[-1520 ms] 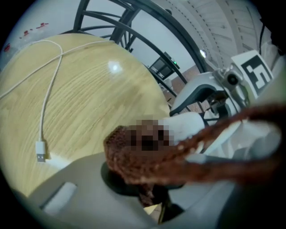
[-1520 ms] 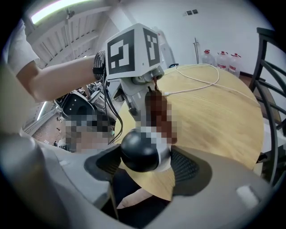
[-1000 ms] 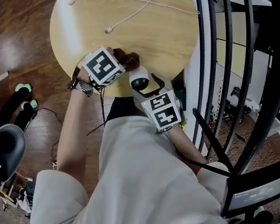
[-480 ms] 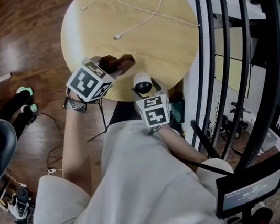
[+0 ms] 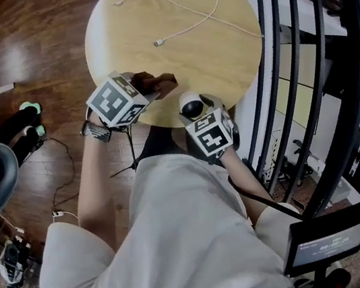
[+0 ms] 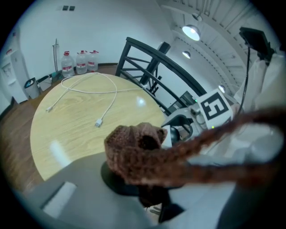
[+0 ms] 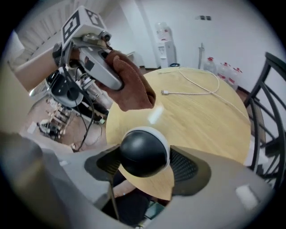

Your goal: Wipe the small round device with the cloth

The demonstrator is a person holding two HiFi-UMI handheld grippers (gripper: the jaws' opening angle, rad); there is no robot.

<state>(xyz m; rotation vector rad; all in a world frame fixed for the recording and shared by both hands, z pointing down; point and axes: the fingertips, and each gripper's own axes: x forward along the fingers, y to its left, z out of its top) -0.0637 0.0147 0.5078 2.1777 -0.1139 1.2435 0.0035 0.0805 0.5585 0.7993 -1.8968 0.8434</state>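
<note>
Grips brown cloth [image 5: 159,82] in left tongs [image 5: 149,87], small round device [image 7: 142,152] in right tongs [image 5: 195,111].
Holds device at bench's [image 5: 205,47] 6 o'clock edge, cloth near at its 10 o'clock, the two apart.

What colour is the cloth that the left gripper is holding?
The cloth is reddish brown, clearest in the right gripper view.

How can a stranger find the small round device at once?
Find the near edge of the round table. There the right gripper holds the small round device: a glossy black ball with a white rim. The brown cloth beside it is shapeless.
</note>
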